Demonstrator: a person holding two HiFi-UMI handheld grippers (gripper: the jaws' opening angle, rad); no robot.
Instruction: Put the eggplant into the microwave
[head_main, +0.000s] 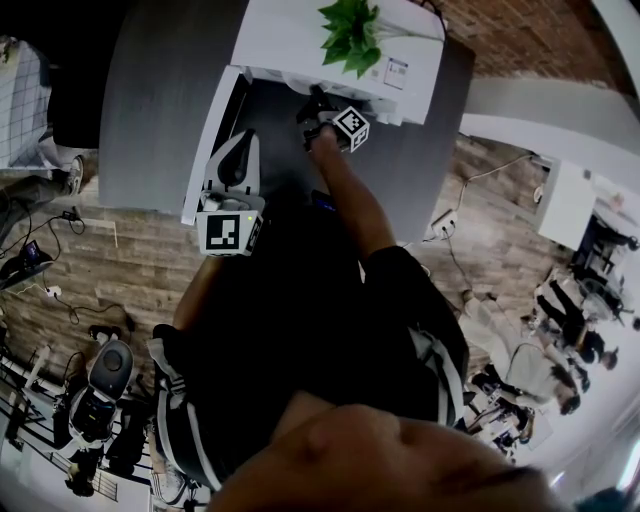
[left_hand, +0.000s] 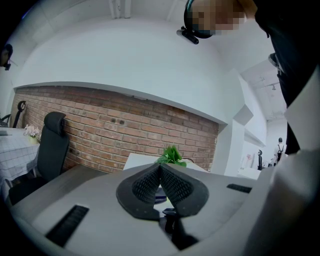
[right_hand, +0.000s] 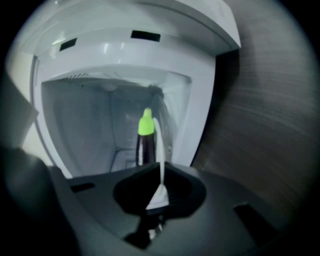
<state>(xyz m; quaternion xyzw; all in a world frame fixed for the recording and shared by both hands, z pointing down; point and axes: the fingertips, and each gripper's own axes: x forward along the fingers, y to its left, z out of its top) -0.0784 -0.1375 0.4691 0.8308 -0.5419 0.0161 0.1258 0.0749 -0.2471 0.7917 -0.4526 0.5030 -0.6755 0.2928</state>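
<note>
The white microwave (head_main: 290, 40) stands on a grey table (head_main: 150, 100) with its door (head_main: 210, 150) swung open to the left. In the right gripper view the cavity (right_hand: 90, 125) is open, and the dark purple eggplant (right_hand: 144, 142) with its green tip up stands inside it. My right gripper (right_hand: 161, 170) is shut just in front of the eggplant, which sits left of the jaw line, not between the pads. Whether they touch I cannot tell. In the head view the right gripper (head_main: 312, 105) reaches into the opening and hides the eggplant. My left gripper (head_main: 243, 140) hangs beside the door, shut (left_hand: 160, 167) on nothing.
A green plant (head_main: 350, 35) sits on top of the microwave, also visible past the left jaws as the plant (left_hand: 171, 155). A brick wall (left_hand: 125, 130) stands behind, a black chair (left_hand: 50, 145) at the left. Cables and equipment (head_main: 100, 390) lie on the wooden floor.
</note>
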